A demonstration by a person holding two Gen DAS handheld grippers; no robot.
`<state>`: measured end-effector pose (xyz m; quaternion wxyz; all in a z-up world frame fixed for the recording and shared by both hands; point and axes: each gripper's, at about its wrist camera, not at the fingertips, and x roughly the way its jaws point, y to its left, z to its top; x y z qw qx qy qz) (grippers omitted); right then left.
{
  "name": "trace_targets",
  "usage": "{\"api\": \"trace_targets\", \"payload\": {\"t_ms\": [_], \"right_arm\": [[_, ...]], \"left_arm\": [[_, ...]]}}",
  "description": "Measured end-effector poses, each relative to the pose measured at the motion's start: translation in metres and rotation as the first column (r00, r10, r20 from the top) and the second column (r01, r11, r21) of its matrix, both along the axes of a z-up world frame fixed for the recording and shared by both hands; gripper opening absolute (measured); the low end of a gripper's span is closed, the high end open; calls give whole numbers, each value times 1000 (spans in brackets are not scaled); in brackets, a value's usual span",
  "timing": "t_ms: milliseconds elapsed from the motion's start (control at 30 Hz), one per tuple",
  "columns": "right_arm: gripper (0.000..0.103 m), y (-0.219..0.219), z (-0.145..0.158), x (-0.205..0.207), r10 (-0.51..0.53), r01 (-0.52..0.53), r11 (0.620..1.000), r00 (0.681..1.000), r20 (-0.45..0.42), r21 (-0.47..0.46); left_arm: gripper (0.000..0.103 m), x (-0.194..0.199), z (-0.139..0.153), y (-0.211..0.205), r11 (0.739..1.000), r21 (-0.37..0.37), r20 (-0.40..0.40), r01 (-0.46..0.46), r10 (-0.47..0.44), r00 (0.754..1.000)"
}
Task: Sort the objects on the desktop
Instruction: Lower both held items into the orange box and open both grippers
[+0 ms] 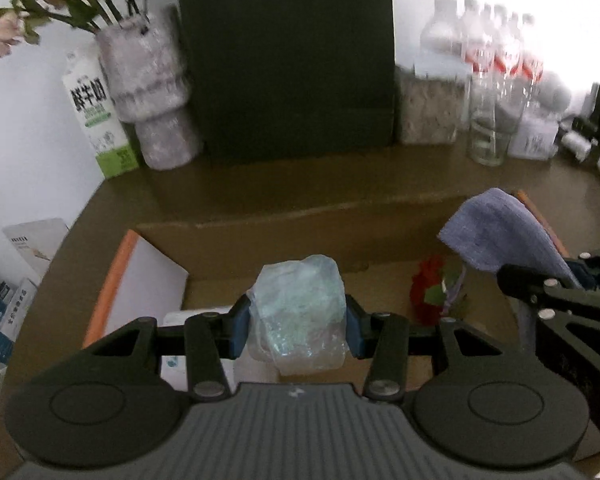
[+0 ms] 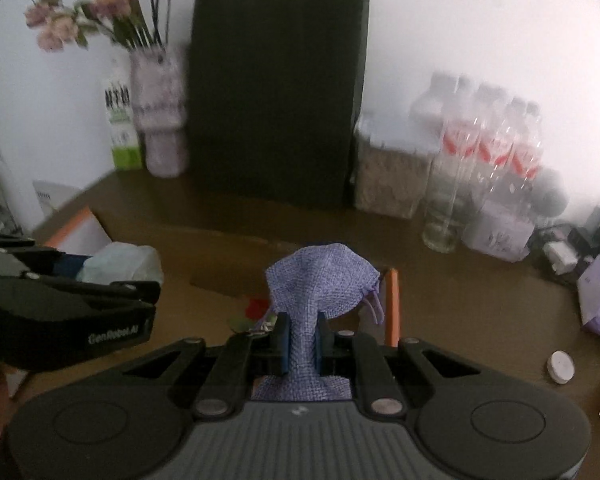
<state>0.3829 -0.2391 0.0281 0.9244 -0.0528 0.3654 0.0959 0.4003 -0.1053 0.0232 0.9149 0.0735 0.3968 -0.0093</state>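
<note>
My left gripper (image 1: 298, 330) is shut on a crumpled clear plastic bag (image 1: 300, 312) and holds it above an open cardboard box (image 1: 260, 236). The bag also shows in the right wrist view (image 2: 120, 264). My right gripper (image 2: 302, 338) is shut on a purple burlap pouch (image 2: 320, 280) with a drawstring, held above the same box's right side. The pouch also shows in the left wrist view (image 1: 500, 232). A red artificial flower (image 1: 430, 284) lies inside the box between the two grippers.
A black paper bag (image 1: 288, 56) stands at the back. A fuzzy vase of pink flowers (image 1: 148, 92) and a milk carton (image 1: 98, 116) stand at its left. Water bottles (image 1: 496, 52) and a glass (image 1: 490, 136) stand at its right. A white cap (image 2: 561, 366) lies on the desk.
</note>
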Motion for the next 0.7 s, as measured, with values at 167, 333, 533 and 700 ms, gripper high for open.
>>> {"api": "trace_targets", "payload": {"t_ms": [167, 333, 533, 700], "right_arm": [[11, 5, -16, 12, 20, -21, 1000, 998, -55, -11], [11, 8, -25, 13, 35, -36, 999, 996, -81, -4], [31, 10, -28, 13, 49, -49, 999, 995, -91, 1], [56, 13, -16, 3, 55, -56, 998, 997, -50, -22]], "left_arm": [[47, 4, -8, -6, 999, 19, -17, 29, -28, 999], [47, 12, -16, -9, 999, 21, -46, 30, -29, 999], [60, 6, -5, -5, 999, 7, 32, 33, -33, 999], [83, -1, 8, -5, 999, 18, 81, 27, -28, 996]]}}
